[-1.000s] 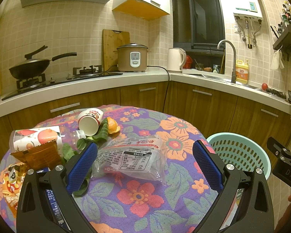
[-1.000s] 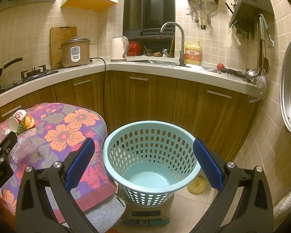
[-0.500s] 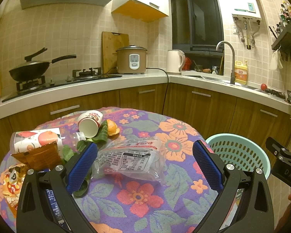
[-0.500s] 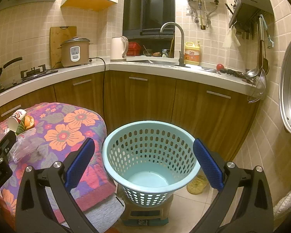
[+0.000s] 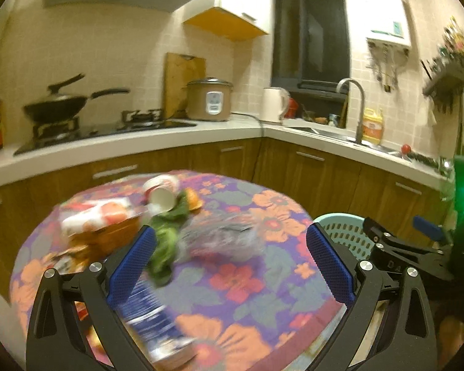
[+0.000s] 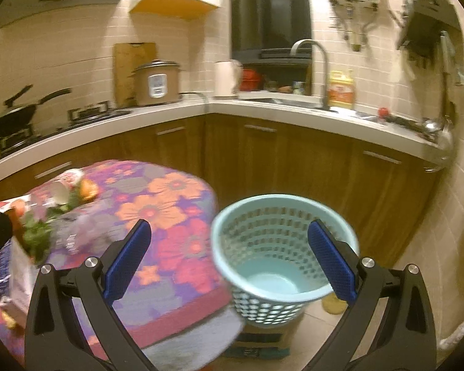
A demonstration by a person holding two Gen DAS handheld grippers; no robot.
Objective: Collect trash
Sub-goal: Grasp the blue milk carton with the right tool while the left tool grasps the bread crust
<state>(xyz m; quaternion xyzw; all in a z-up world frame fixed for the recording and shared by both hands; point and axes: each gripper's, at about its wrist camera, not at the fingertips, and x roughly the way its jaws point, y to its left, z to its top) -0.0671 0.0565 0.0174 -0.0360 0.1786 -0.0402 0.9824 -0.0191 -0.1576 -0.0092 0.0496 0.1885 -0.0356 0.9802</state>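
Trash lies on a round table with a floral cloth (image 5: pixel 262 281): a clear plastic bag (image 5: pixel 222 238), green leaves (image 5: pixel 167 238), a tipped paper cup (image 5: pixel 162 193), an orange peel (image 5: pixel 193 199), a fruit-print carton (image 5: pixel 99 216) and a blue packet (image 5: pixel 151 312). My left gripper (image 5: pixel 232 262) is open and empty, above the table's near side. My right gripper (image 6: pixel 228 262) is open and empty, held over the table's edge and the light blue basket (image 6: pixel 281 247). The basket also shows in the left wrist view (image 5: pixel 343 228). The bag shows blurred in the right wrist view (image 6: pixel 83 232).
The basket stands on a box (image 6: pixel 256 340) on the tiled floor, right of the table. Wooden cabinets and a white counter (image 6: pixel 262 108) curve behind, with a wok (image 5: pixel 58 105), rice cooker (image 5: pixel 210 99), kettle (image 5: pixel 273 103) and sink tap (image 5: pixel 355 105).
Both views are now blurred by motion. The left gripper has pulled back and up from the table. The right gripper has swung left, so the basket sits further right in its view.
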